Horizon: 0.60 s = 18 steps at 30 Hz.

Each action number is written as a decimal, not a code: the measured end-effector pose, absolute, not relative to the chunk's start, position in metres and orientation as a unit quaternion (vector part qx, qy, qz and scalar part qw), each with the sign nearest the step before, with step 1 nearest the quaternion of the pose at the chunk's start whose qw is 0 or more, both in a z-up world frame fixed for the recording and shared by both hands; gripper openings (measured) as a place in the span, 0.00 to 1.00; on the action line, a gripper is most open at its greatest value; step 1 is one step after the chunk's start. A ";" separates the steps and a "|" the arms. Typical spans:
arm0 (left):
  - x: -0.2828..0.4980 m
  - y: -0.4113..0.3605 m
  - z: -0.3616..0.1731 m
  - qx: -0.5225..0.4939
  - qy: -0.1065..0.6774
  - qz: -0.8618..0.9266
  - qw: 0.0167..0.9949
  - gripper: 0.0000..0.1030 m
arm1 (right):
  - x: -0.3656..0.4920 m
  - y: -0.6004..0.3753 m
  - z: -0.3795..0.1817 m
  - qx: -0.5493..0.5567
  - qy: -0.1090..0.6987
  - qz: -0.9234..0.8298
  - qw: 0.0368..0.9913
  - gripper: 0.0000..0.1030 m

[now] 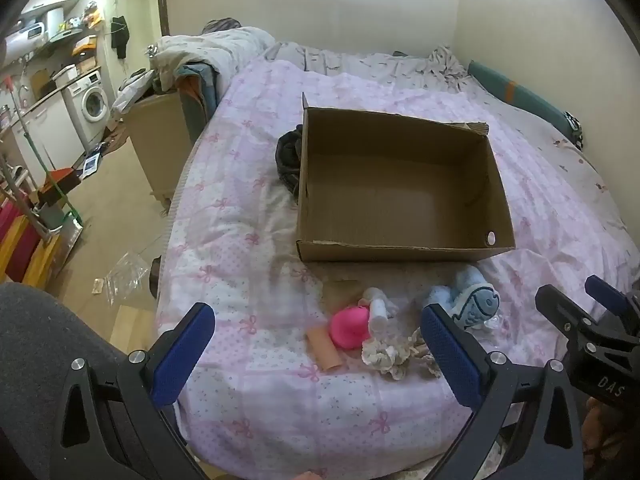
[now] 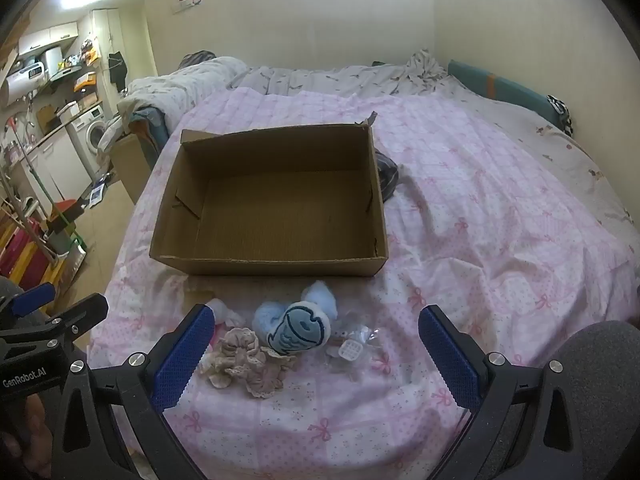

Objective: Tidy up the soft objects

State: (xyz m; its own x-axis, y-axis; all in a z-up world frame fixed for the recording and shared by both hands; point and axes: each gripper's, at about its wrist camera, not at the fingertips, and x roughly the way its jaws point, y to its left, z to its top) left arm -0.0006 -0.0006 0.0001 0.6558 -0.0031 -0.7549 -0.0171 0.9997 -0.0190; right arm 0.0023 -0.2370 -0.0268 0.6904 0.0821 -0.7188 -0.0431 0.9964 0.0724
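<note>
Soft toys lie in a loose cluster just in front of the box (image 2: 272, 200), which sits empty on the bed (image 2: 500, 216): a blue fish (image 2: 298, 328), a scrunchie (image 2: 240, 356) and a pink ball (image 1: 349, 326). Both your left gripper (image 1: 320, 336) and right gripper (image 2: 316, 344) have fingers spread wide, holding nothing. Start with the fish, nearest the box. Come down over its middle, close gently, and lift clear of the scrunchie touching it.

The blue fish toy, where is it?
In the right wrist view, the blue fish toy lies on the bed in front of the cardboard box, right of the lacy scrunchies.
</note>
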 end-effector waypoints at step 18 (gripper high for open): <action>0.000 0.000 0.000 -0.014 0.416 0.006 0.909 1.00 | 0.004 -0.240 -0.028 0.034 0.396 0.032 0.917 1.00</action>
State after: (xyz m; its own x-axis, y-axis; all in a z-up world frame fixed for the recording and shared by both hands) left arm 0.0002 0.0000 -0.0001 0.6535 -0.0004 -0.7569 -0.0230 0.9995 -0.0204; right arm 0.0041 -0.2397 -0.0282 0.6838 0.0853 -0.7246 -0.0320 0.9957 0.0870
